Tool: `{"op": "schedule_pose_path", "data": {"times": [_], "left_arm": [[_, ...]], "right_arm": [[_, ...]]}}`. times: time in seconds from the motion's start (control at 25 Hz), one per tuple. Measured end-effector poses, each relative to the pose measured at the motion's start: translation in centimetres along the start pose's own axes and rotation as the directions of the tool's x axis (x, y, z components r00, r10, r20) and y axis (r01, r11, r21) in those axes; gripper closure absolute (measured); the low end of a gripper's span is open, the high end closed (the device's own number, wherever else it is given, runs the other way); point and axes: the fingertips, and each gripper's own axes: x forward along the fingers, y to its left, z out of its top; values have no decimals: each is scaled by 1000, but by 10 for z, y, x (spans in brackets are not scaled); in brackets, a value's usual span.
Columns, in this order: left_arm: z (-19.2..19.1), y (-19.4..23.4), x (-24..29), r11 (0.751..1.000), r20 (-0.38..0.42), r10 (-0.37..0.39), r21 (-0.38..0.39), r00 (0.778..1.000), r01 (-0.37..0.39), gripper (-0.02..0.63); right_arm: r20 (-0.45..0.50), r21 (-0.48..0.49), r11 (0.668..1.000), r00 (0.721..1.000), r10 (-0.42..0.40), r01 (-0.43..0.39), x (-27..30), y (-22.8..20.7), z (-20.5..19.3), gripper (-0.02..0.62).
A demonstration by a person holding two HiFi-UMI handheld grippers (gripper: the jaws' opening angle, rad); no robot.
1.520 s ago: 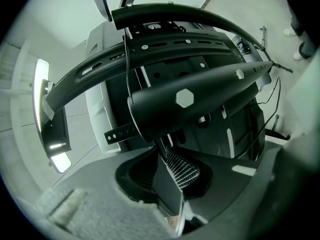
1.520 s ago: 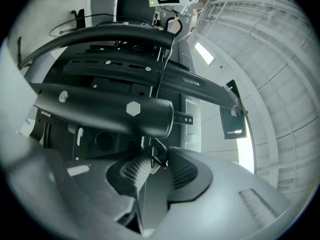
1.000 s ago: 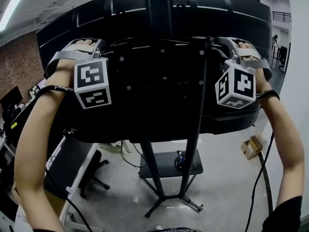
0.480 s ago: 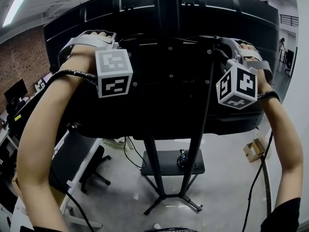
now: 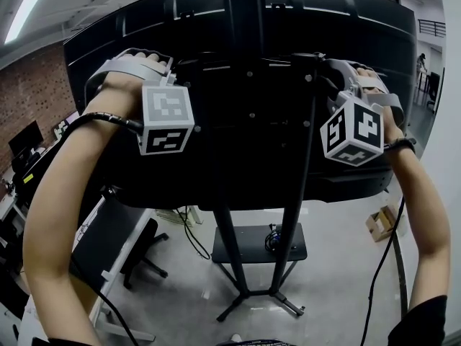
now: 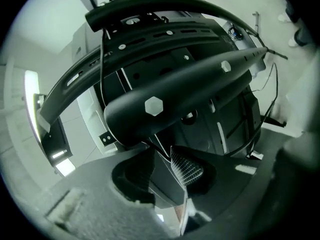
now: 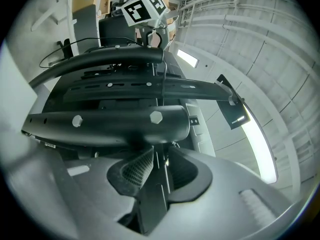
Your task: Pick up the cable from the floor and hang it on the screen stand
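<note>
Left gripper view: my left hand-held gripper [image 6: 160,159] points level at the back of the screen stand [image 6: 190,89]. Its jaws are apart and have just been opening wider. The thin black cable [image 6: 102,54] comes over the curved top bar [image 6: 165,6] and runs down into the gap between the pads, with no pinch that I can see. I read this as letting go, because the bar now carries the drape. Right gripper view: my right hand-held gripper [image 7: 160,166] is in the same pose at the other end of the bar, jaws parted too. The cable drops straight from the bar into the gap and sits loose between the pads, probably there to steady the run while it settles. The other gripper's marker cube [image 7: 145,6] shows across the bar. Head view: both arms are raised to the mount behind the big dark screen [image 5: 360,34]. The cable is too fine to pick out against the black. The stand's legs rest on a pale concrete floor [image 5: 338,280], with a low shelf [image 5: 248,244] between them. Loose leads [image 5: 189,233] trail nearby. An office chair [image 5: 140,254] is at left, a cardboard box [image 5: 379,220] at right, a brick wall [image 5: 29,92] at far left, and a strip light [image 5: 25,9] overhead.
</note>
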Motion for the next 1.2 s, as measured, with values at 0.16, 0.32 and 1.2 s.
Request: {"op": "schedule_pose_path", "data": {"times": [0.16, 0.32, 1.2], "left_arm": [[-3, 0, -2, 995, 48, 37, -91, 998, -33, 492], [-7, -4, -7, 989, 71, 39, -148, 997, -28, 491], [-8, -6, -20, 954, 139, 41, -299, 989, 2, 489]], "right_arm": [[10, 23, 1000, 1000, 3, -4, 0, -1, 1, 500], [11, 25, 1000, 1000, 9, -9, 0, 0, 2, 500], [79, 303, 951, 993, -93, 65, -36, -25, 22, 518]]}}
